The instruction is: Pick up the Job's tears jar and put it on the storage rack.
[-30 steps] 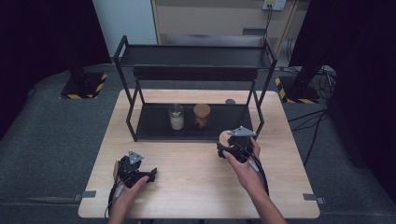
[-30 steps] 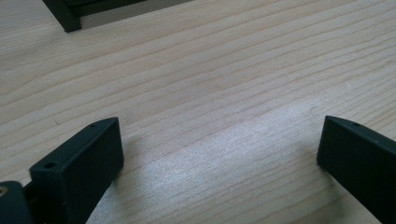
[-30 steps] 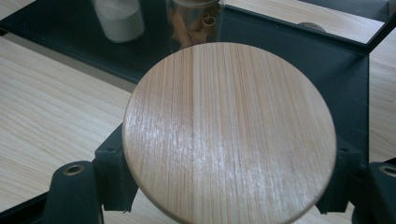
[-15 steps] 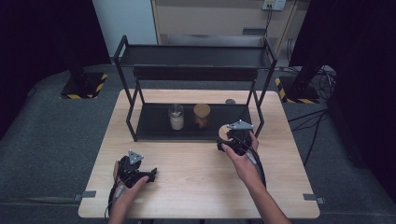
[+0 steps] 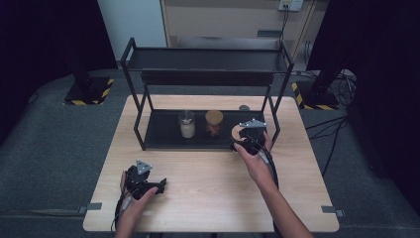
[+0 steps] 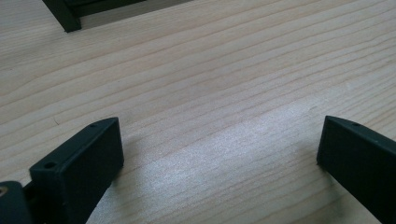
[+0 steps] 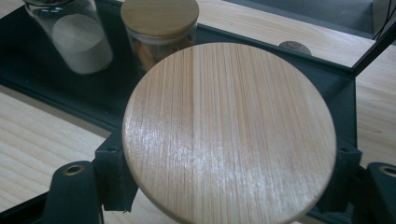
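Observation:
My right gripper (image 5: 242,139) (image 7: 229,186) is shut on a jar with a round wooden lid (image 5: 237,132) (image 7: 229,130). The lid hides the jar's body. It hangs at the front right edge of the black rack's lower shelf (image 5: 163,135) (image 7: 42,88). On that shelf stand a glass jar of white powder (image 5: 186,125) (image 7: 77,39) and a wooden-lidded jar with orange contents (image 5: 214,123) (image 7: 161,23). My left gripper (image 5: 157,185) (image 6: 219,149) rests low over the wooden table (image 5: 208,183) near its front left, jaws wide open with nothing between them.
The two-tier black metal rack (image 5: 208,59) stands across the back half of the table, its right front post (image 5: 274,124) just right of the held jar. A small round cap (image 5: 243,107) (image 7: 294,46) lies on the table behind the rack.
My right gripper has carried the jar away from the person, up to the lower shelf's front edge. The left gripper has stayed in place.

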Action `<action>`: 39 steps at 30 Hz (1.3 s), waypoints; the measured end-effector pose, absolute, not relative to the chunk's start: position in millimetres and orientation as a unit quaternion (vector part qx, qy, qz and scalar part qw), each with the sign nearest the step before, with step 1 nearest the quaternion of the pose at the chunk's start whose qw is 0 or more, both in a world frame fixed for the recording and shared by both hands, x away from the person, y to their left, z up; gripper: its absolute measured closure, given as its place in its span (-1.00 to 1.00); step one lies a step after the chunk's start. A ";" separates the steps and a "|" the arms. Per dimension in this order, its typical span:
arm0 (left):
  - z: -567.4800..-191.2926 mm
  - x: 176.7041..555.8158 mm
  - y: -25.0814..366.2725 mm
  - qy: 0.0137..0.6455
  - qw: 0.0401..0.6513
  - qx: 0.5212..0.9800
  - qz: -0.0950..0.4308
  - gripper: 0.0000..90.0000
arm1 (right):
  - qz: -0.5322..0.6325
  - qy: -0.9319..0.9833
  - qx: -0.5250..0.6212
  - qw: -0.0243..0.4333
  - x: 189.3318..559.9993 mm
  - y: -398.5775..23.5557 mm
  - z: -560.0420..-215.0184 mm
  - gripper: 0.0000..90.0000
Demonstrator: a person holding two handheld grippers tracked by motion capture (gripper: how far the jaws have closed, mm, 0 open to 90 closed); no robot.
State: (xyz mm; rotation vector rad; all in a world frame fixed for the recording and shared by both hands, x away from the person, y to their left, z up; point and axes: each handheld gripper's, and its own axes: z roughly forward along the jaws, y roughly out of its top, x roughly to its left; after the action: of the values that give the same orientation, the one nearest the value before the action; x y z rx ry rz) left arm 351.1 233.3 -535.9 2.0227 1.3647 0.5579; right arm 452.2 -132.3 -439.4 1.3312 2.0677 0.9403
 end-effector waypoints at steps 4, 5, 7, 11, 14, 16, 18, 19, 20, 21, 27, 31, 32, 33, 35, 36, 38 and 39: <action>-535.9 351.1 233.3 0.518 0.314 0.767 0.212 -1.00 | 0.346 0.759 0.490 0.252 456.9 -132.4 -439.7 -0.43; -535.9 351.1 233.3 0.518 0.314 0.767 0.212 -1.00 | 0.346 0.758 0.491 0.252 457.7 -132.2 -439.9 -0.43; -535.9 351.1 233.3 0.518 0.314 0.767 0.212 -1.00 | 0.346 0.758 0.492 0.253 460.4 -131.5 -439.8 -0.43; -535.9 351.1 233.3 0.518 0.314 0.767 0.212 -1.00 | 0.348 0.755 0.493 0.255 465.3 -130.4 -437.6 -0.43; -535.9 351.1 233.3 0.518 0.314 0.767 0.212 -1.00 | 0.347 0.755 0.492 0.257 469.6 -129.3 -436.0 -0.43; -535.9 351.1 233.3 0.518 0.314 0.767 0.212 -1.00 | 0.347 0.755 0.493 0.259 472.7 -128.8 -435.2 -0.43; -535.9 351.1 233.3 0.518 0.314 0.767 0.212 -1.00 | 0.347 0.753 0.496 0.259 476.0 -128.7 -434.6 -0.43; -535.9 351.1 233.3 0.518 0.314 0.767 0.212 -1.00 | 0.347 0.752 0.497 0.258 477.6 -128.8 -434.3 -0.43; -535.9 351.1 233.3 0.518 0.314 0.767 0.212 -1.00 | 0.348 0.750 0.501 0.256 478.9 -128.8 -433.9 -0.43; -535.9 351.1 233.3 0.518 0.314 0.767 0.212 -1.00 | 0.350 0.749 0.501 0.256 480.4 -129.2 -433.7 -0.43; -535.9 351.1 233.3 0.518 0.314 0.767 0.212 -1.00 | 0.343 0.748 0.505 0.259 489.9 -127.7 -434.6 -0.43; -535.9 351.1 233.3 0.518 0.314 0.767 0.212 -1.00 | 0.345 0.745 0.508 0.261 496.0 -126.8 -434.0 -0.43; -535.9 351.1 233.3 0.518 0.314 0.767 0.212 -1.00 | 0.344 0.745 0.507 0.263 497.4 -126.8 -434.0 -0.43; -535.9 351.1 233.3 0.518 0.314 0.767 0.212 -1.00 | 0.344 0.745 0.508 0.263 498.4 -126.7 -434.0 -0.43; -535.9 351.1 233.3 0.518 0.314 0.767 0.212 -1.00 | 0.344 0.744 0.509 0.264 500.7 -127.5 -434.5 -0.43; -535.9 351.1 233.3 0.518 0.314 0.767 0.212 -1.00 | 0.343 0.743 0.511 0.264 501.9 -128.0 -434.8 -0.43; -535.9 351.1 233.3 0.517 0.314 0.767 0.212 -1.00 | 0.341 0.742 0.513 0.266 504.5 -129.4 -435.7 -0.43; -535.9 351.1 233.3 0.518 0.314 0.767 0.212 -1.00 | 0.341 0.741 0.514 0.265 506.0 -130.1 -436.1 -0.43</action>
State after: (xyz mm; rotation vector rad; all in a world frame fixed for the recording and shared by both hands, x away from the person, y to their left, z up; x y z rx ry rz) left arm 351.1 233.3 -535.9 2.0232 1.3644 0.5582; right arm 506.0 -130.1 -436.1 1.3896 2.0015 0.9207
